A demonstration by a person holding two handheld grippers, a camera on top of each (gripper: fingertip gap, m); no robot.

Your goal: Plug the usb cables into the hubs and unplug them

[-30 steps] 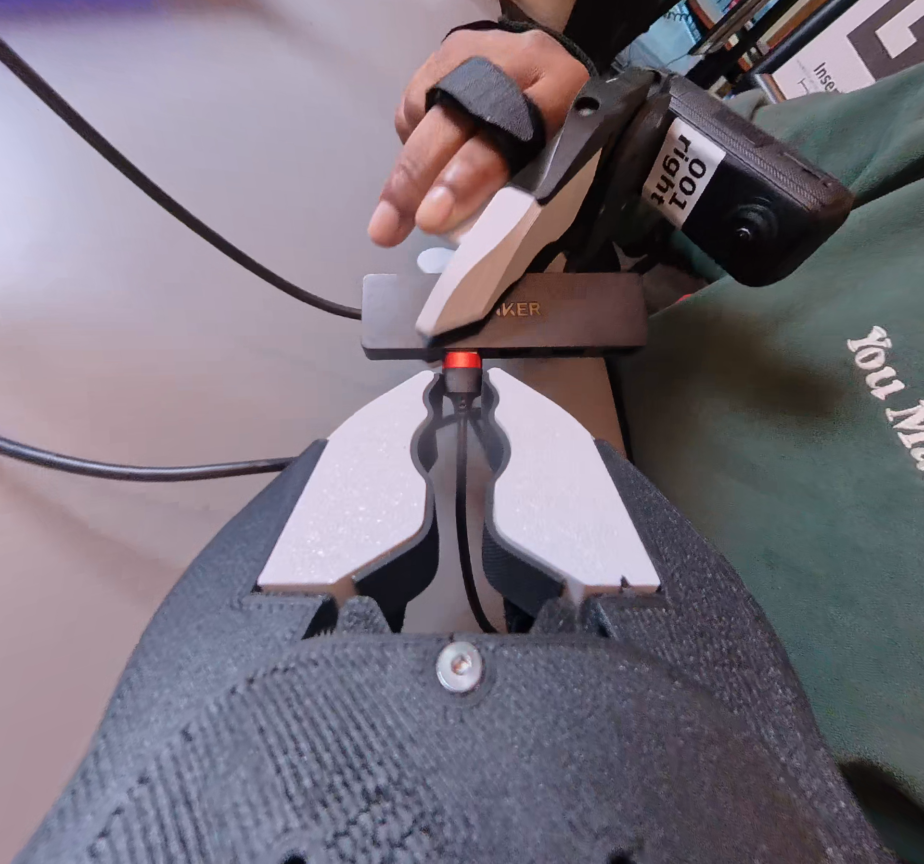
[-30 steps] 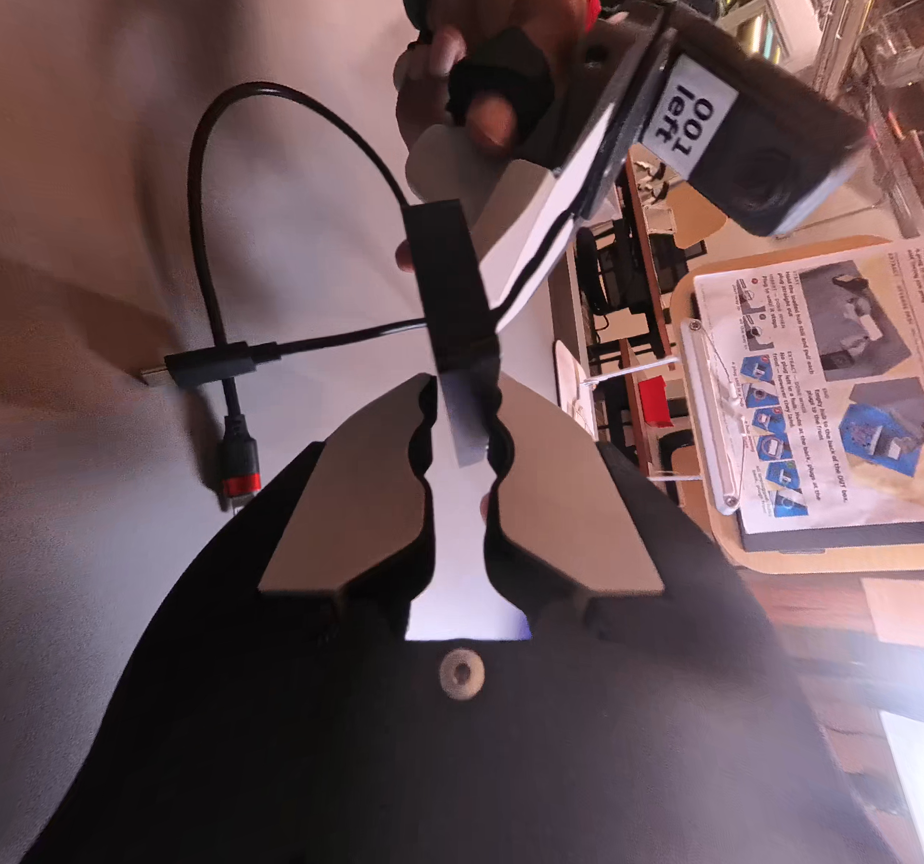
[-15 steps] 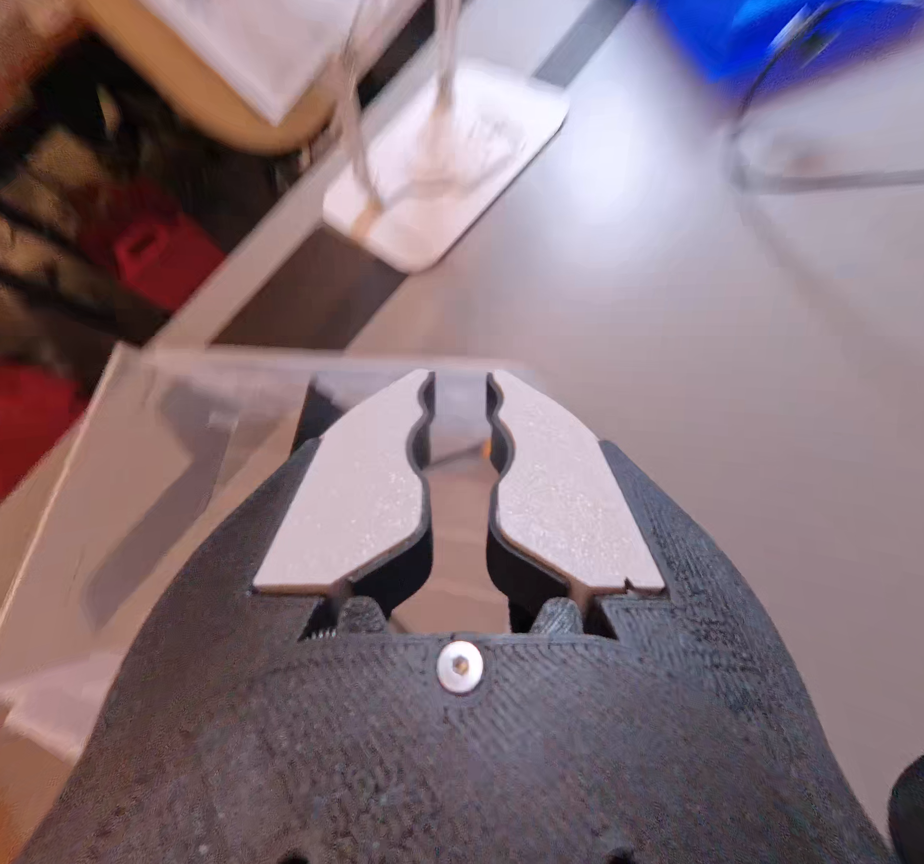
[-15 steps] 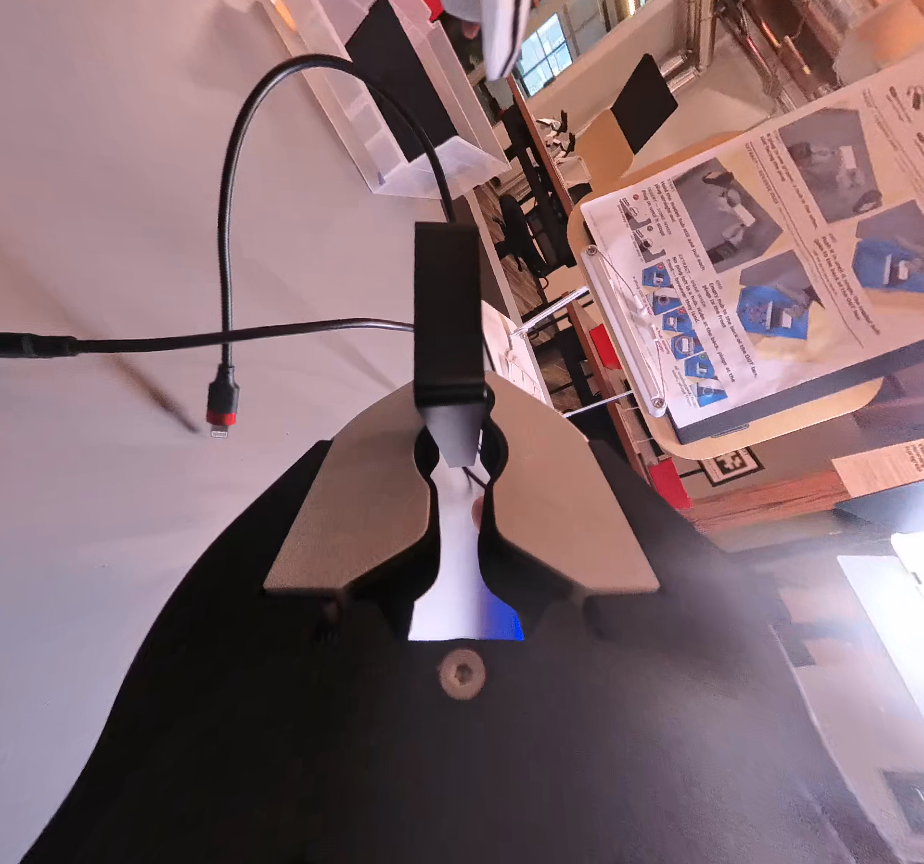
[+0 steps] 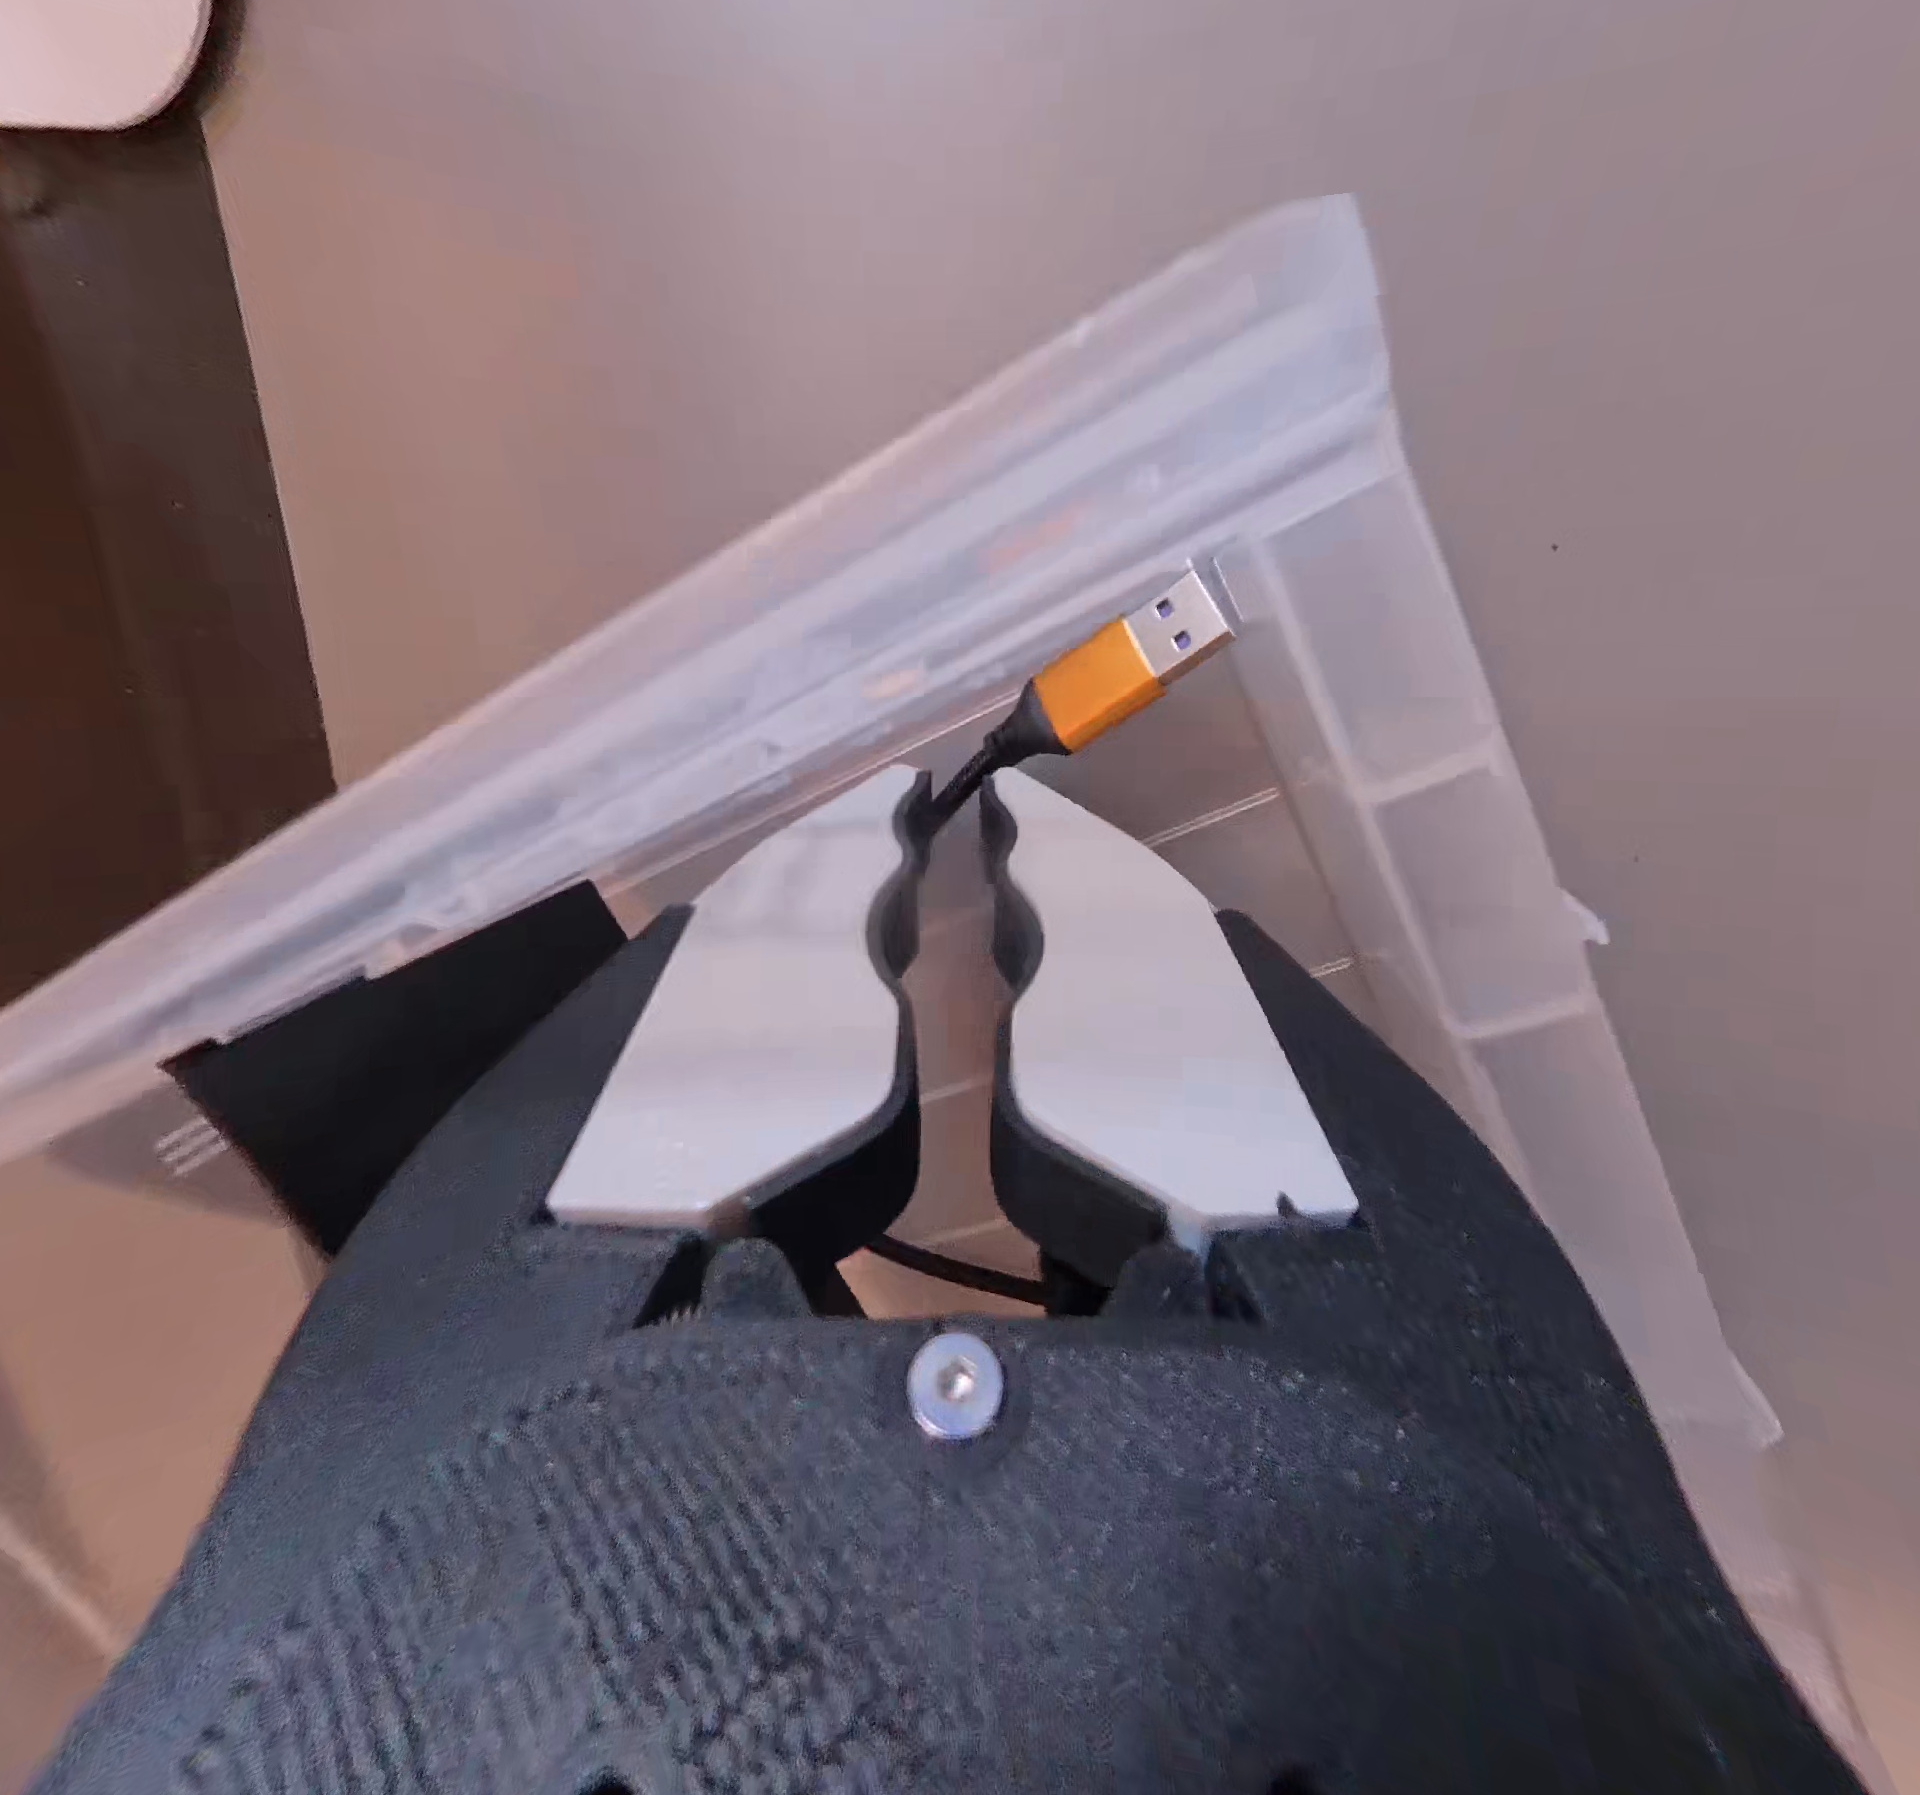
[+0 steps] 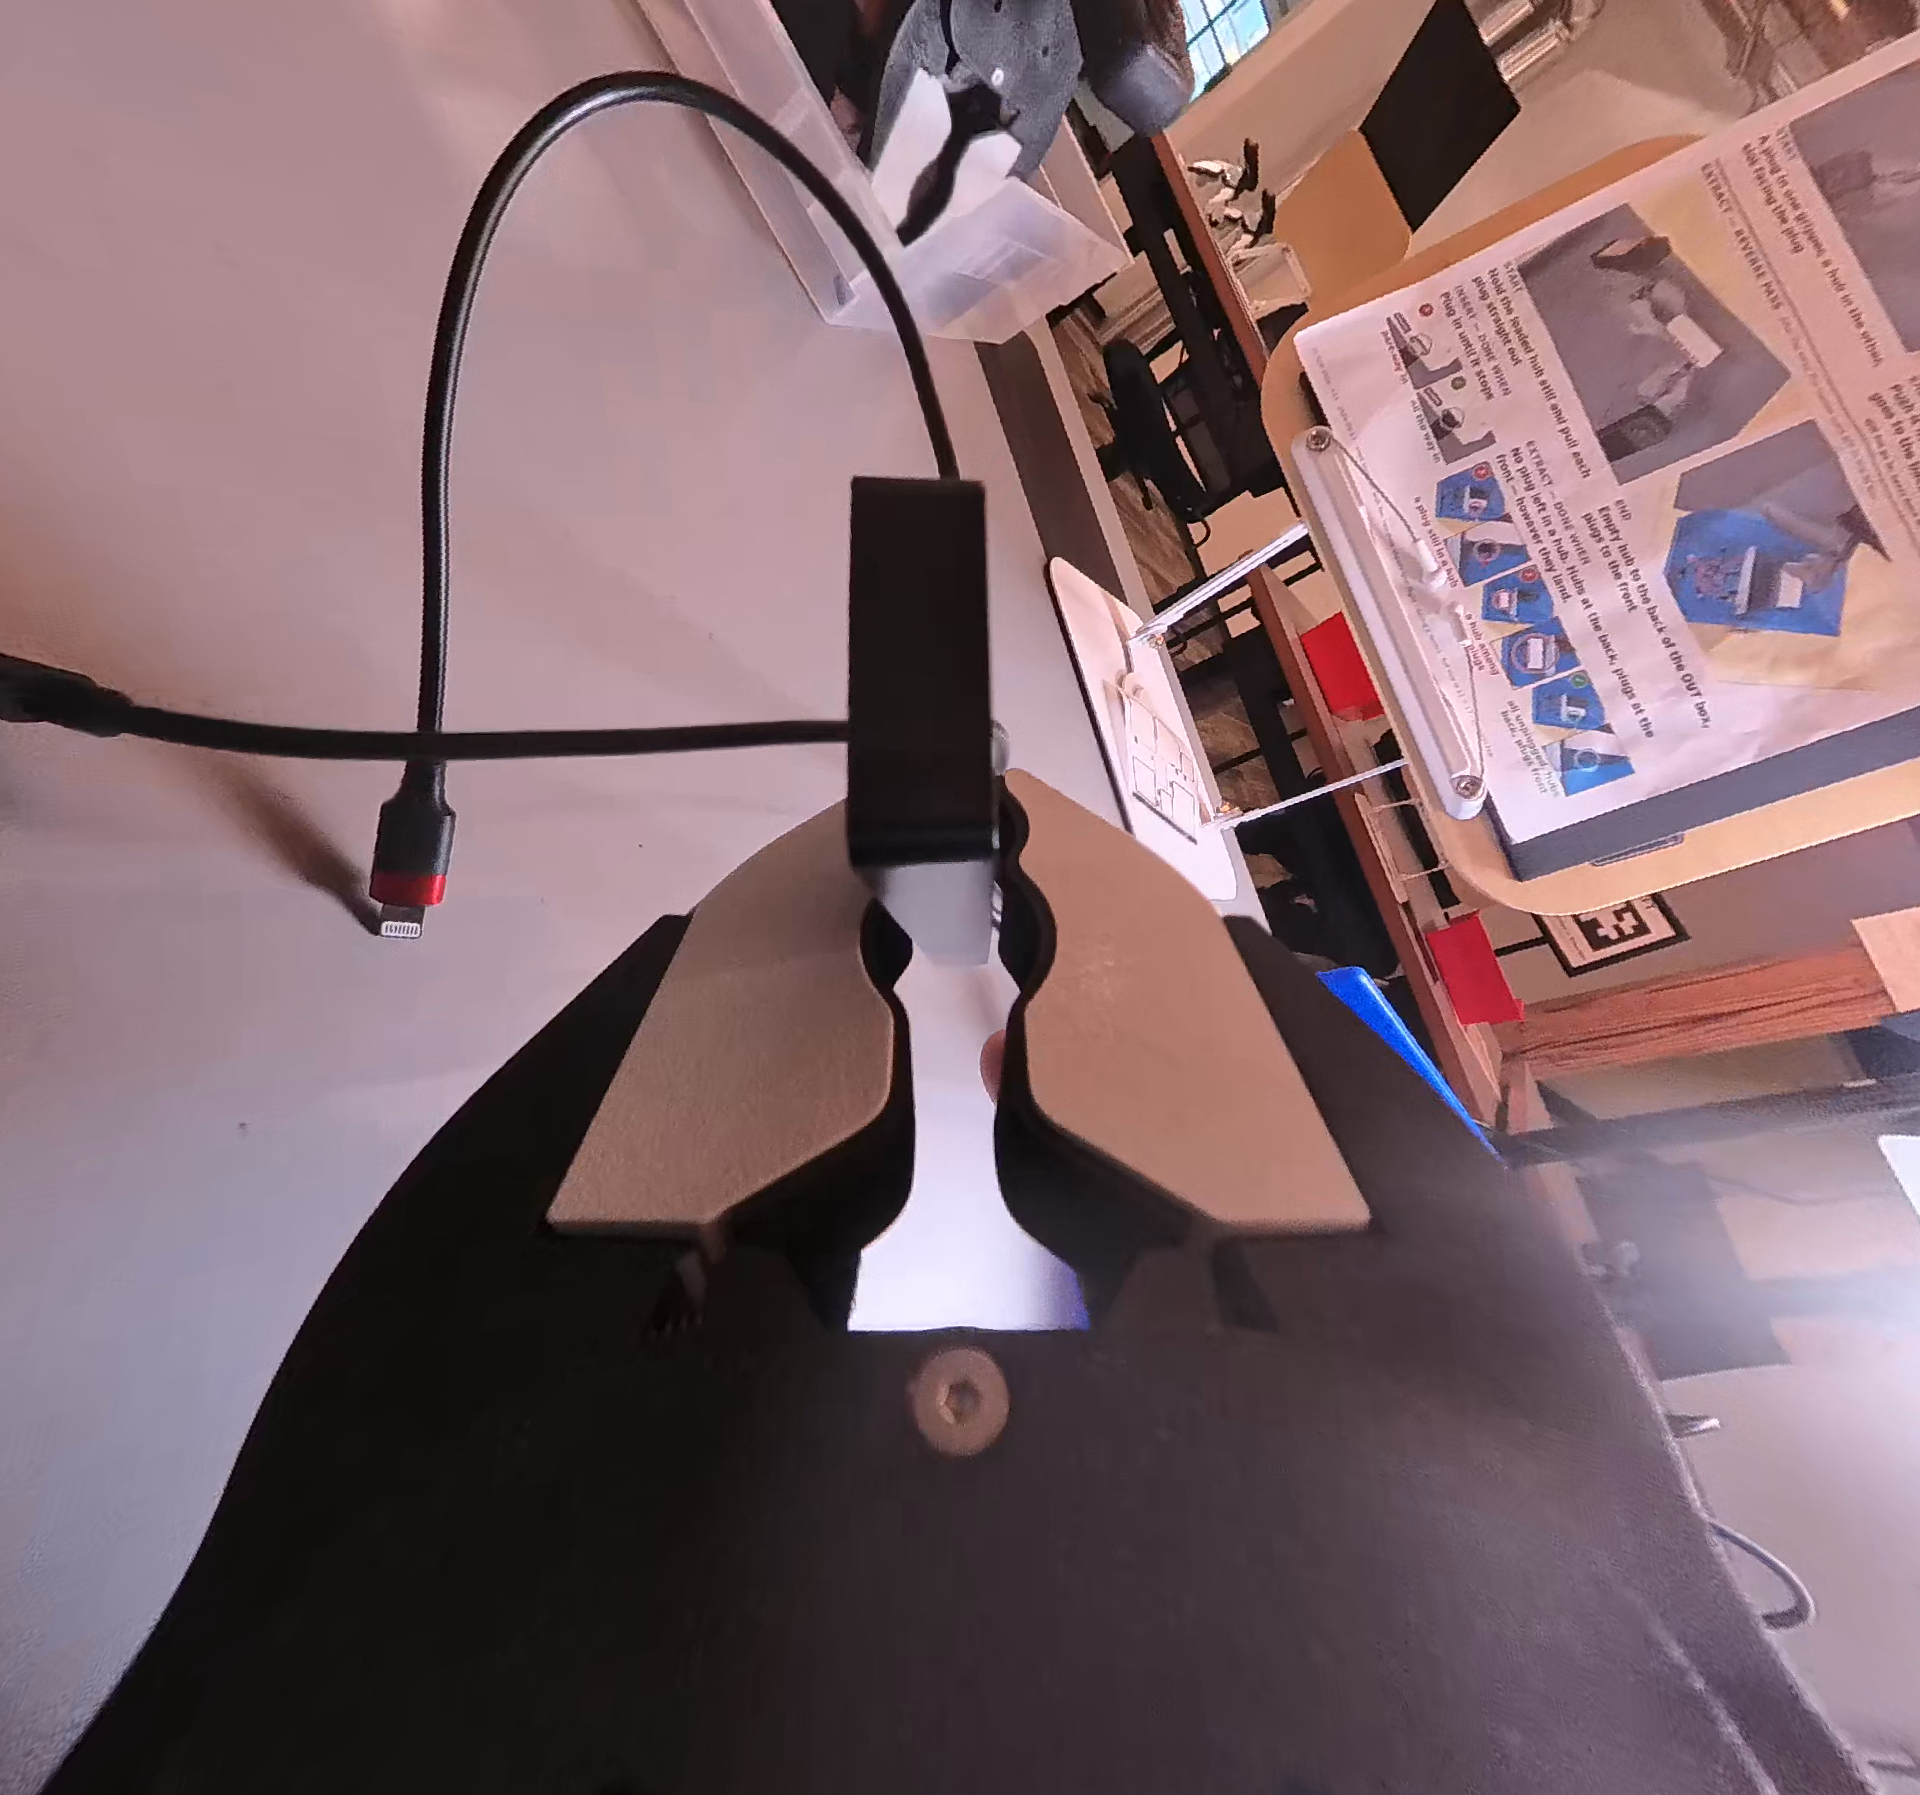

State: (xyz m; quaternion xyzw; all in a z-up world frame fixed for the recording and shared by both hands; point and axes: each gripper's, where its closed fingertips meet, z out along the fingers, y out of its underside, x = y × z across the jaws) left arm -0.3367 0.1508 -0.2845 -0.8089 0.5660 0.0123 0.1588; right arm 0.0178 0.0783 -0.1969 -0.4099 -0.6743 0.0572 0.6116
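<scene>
My left gripper reaches into a clear plastic box and is shut on the braided cable just behind an orange USB-A plug; the plug sticks out past the fingertips toward the box corner. It also shows far off in the right wrist view, over the box. My right gripper is shut on one end of a black hub, held above the table. Two black cables leave the hub: one loops round to a free red-collared plug, the other runs left out of view.
A black flat item lies in the clear box at the left. An instruction sheet on a board stands beyond the table edge on a white base. A blue bin corner shows behind my right finger. The black flat item is about 9 centimetres from my left fingertips and 45 centimetres from my right.
My left gripper let go of the red-collared plug at the hub, swung away to the clear box and shut on the orange plug's cable. My right gripper kept the hub.
</scene>
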